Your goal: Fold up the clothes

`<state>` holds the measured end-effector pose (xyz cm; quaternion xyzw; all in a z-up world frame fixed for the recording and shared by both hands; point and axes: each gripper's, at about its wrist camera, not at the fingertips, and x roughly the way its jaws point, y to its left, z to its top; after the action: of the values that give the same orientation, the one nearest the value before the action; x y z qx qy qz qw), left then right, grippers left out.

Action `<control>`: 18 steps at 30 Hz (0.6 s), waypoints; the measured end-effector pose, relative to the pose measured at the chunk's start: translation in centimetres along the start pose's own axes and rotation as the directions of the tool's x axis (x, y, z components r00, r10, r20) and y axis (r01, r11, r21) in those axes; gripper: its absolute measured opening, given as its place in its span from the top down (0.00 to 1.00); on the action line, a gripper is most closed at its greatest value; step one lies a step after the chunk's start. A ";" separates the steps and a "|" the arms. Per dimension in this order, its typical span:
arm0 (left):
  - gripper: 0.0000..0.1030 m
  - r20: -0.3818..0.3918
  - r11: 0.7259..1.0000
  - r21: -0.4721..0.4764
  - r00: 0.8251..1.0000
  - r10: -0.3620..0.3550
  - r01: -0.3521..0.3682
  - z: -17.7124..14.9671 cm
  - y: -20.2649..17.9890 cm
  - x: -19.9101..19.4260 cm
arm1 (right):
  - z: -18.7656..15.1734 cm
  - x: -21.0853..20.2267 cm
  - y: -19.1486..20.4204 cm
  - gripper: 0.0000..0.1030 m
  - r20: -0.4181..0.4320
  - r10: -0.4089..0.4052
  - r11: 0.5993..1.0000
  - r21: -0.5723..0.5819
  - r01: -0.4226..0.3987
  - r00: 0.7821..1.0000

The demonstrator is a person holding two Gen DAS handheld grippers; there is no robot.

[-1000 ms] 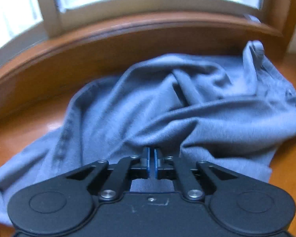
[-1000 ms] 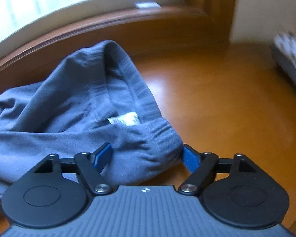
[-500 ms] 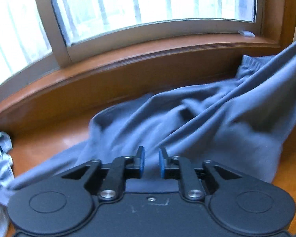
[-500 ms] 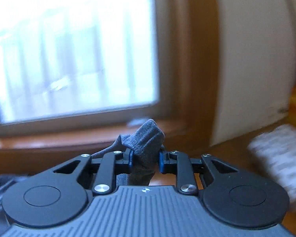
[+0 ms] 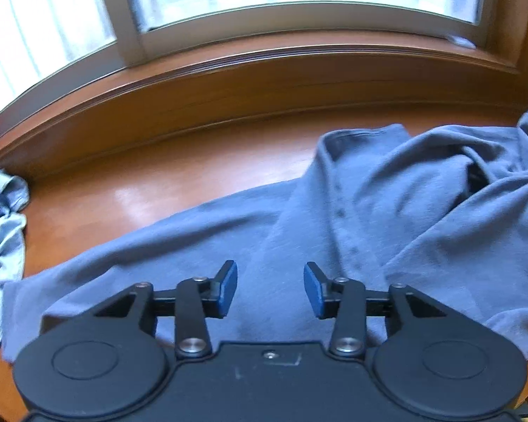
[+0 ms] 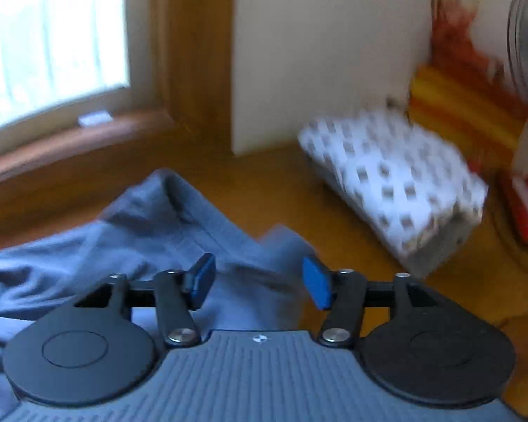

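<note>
Lying rumpled on wooden bench (image 5: 179, 176): blue-grey garment (image 5: 387, 218). Left gripper (image 5: 270, 290) fingers released above it. Right gripper (image 6: 258, 281) fingers likewise released.

Left gripper (image 5: 270, 289): black body, two round discs, silver pivot screws, black linkage arms, blue pads (image 5: 227, 290); small screw and faint scratches at centre.
Right gripper (image 6: 258, 283): same black linkage and blue pads (image 6: 316, 286); ribbed grey housing with a small round mark.

Garment (image 5: 334, 218): slate blue-grey, plain. Tabletop (image 5: 165, 183): orange-brown wood, glossy. Claw pads (image 5: 227, 290): blue on black linkage. Box (image 6: 397, 183): white with grey square pattern, blurred, possibly perforations. Cloth (image 5: 0, 232) at left: pale grey.
</note>
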<state>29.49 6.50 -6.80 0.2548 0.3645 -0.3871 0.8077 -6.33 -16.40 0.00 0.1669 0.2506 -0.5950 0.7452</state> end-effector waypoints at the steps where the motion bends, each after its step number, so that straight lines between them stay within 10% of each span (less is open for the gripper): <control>1: 0.62 -0.005 1.000 -0.006 1.000 0.007 -0.007 -0.1 0.1 -0.1 | 0.3 -1.0 0.8 0.36 0.037 0.016 1.000 -0.019 -0.016 0.999; 5: 0.61 -0.025 0.998 -0.046 0.999 0.035 -0.036 -0.9 1.1 -0.4 | 0.7 -3.6 6.9 0.29 0.071 0.266 0.958 -0.133 -0.255 0.961; 9: 0.54 -0.047 0.993 -0.095 0.997 0.068 -0.073 -2.0 2.4 -0.9 | -1.4 -3.2 15.1 0.29 -0.114 0.571 0.787 -0.207 -0.581 0.813; 13: 0.52 -0.047 0.989 -0.116 0.995 0.092 -0.097 -2.8 4.1 -1.4 | -4.0 -3.1 22.7 0.29 -0.273 0.700 0.635 -0.186 -0.750 0.660; 18: 0.44 -0.034 0.988 -0.123 0.996 0.087 -0.091 -3.1 7.3 -0.4 | -5.9 -3.7 29.1 0.29 -0.378 0.732 0.563 -0.132 -0.816 0.567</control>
<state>34.02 12.96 -7.37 0.2255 0.3875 -0.3237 0.8332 20.25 -3.31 -4.18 0.2313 0.3382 -0.1281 0.9032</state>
